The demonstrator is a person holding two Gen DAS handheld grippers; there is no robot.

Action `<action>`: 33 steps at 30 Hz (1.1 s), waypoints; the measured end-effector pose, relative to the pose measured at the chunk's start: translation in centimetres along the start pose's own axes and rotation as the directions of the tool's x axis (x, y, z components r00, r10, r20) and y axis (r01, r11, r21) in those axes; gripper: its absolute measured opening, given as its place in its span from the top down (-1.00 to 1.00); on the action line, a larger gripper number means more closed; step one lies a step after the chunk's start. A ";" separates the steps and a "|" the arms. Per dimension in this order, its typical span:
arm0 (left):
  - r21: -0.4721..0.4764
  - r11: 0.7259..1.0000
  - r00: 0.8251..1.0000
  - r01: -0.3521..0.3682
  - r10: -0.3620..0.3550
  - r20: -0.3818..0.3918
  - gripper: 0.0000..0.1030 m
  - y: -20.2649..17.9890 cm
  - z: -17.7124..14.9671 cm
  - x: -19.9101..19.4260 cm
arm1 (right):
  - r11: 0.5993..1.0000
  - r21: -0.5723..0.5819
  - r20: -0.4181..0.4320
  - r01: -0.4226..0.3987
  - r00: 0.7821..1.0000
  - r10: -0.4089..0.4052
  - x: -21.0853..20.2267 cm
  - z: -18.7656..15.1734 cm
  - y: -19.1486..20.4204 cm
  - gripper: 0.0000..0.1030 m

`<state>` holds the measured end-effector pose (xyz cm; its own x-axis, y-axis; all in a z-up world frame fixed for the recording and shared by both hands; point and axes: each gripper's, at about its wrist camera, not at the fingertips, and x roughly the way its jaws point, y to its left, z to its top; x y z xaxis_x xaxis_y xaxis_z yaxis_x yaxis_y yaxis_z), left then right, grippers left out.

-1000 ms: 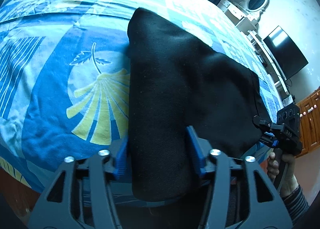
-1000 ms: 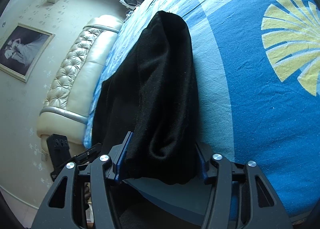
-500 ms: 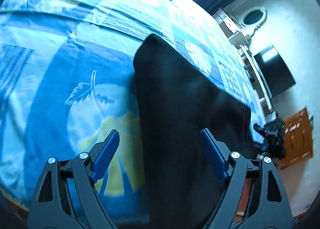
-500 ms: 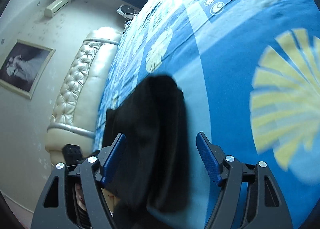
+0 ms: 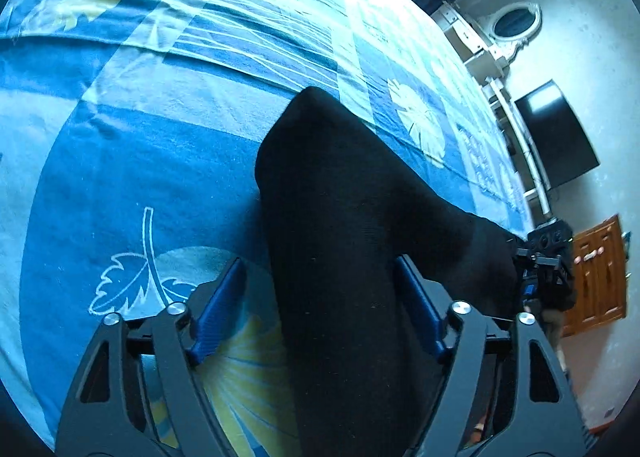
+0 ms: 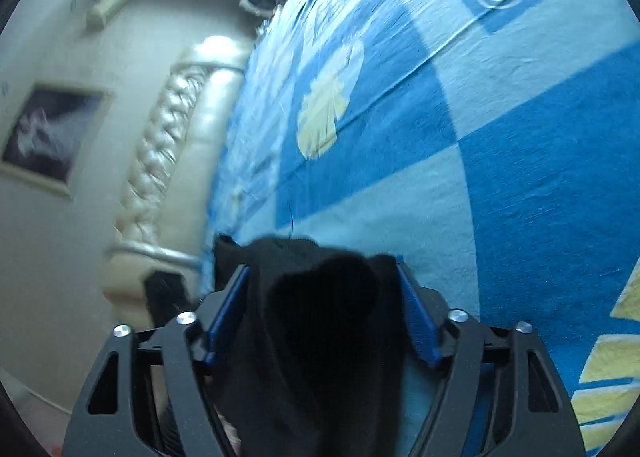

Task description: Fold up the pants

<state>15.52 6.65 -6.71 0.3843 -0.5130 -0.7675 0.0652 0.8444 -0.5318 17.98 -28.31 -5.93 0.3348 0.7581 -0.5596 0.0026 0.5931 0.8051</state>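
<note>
Left gripper (image 5: pixel 320 299) straddles a pants (image 5: pixel 348 225) leg, blue fingers (image 5: pixel 222 299) spread, fabric loose between them. Right gripper (image 6: pixel 322 309) likewise gapes around bunched cloth. Best to close both evenly before lifting. Beyond, the pants lie across the blue bedspread (image 5: pixel 140 129).

The black pants (image 5: pixel 344 225) lie on the blue patterned bed (image 5: pixel 140 145), running toward its right edge. The left claw (image 5: pixel 320 309) stands spread wide around the near fabric, its blue pads (image 5: pixel 218 309) clear of it.
</note>
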 end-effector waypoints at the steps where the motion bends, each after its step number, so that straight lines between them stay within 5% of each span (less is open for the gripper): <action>1: 0.010 1.000 1.000 -0.003 0.003 -0.002 -0.27 -0.2 0.0 0.1 | 1.000 0.000 0.002 0.006 1.000 -0.006 0.0 0.0 -0.1 -0.02; 6: 0.048 0.998 0.999 -0.032 0.032 0.000 0.12 -0.9 0.1 0.1 | 1.000 0.008 0.030 -0.017 0.999 0.017 -0.2 -0.6 -0.2 0.12; 18: 0.177 0.968 0.983 -0.181 0.170 0.072 0.51 -3.5 0.7 -1.2 | 0.999 -0.030 0.086 -0.040 0.995 0.043 -0.9 -0.6 1.0 0.20; 33: 0.180 0.939 0.953 -0.293 0.270 0.141 0.58 -3.4 6.1 -0.9 | 0.997 -0.062 0.133 -0.044 0.990 0.052 1.5 4.2 2.9 0.23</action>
<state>20.61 5.15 -2.04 0.5136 -0.2392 -0.8240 0.1149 0.9709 -0.2102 22.40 -26.59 -3.55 0.4572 0.7450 -0.4858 -0.0708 0.5750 0.8151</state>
